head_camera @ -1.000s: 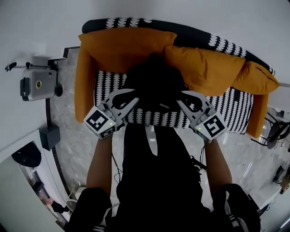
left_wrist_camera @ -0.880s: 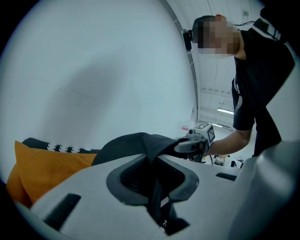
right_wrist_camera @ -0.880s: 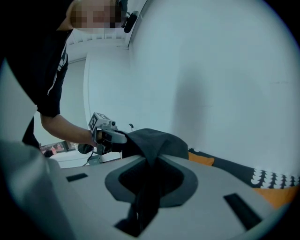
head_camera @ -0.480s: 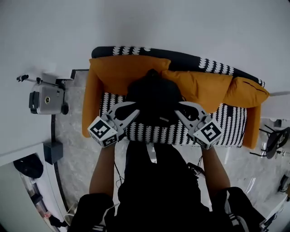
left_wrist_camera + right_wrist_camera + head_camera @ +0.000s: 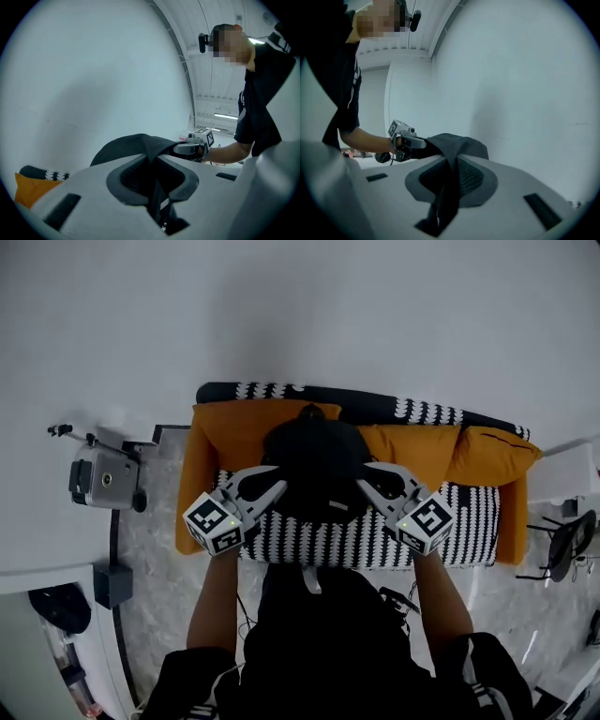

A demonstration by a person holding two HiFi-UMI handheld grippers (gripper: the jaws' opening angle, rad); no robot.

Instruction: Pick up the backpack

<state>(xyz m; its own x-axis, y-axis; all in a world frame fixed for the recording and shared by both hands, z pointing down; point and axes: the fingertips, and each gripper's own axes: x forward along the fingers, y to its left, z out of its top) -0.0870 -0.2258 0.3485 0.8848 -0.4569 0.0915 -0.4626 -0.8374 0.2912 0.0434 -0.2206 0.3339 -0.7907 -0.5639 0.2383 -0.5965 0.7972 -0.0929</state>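
Centrally, soft rounded black fabric backpack [image 5: 317,454] between left tool [image 5: 276,489] and right tool [image 5: 364,486].

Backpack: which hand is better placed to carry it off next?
Neither clearly, left or right: the left gripper and the right gripper are each shut on black fabric of the backpack, one on each side, about level. Carrying with both together looks best.

Black-and-white patterned sofa [image 5: 469,521] on grey marbled floor [image 5: 150,549]; orange cushions [image 5: 234,427] along back and both ends.

Black backpack [image 5: 133,145] in left tool [image 5: 152,164]
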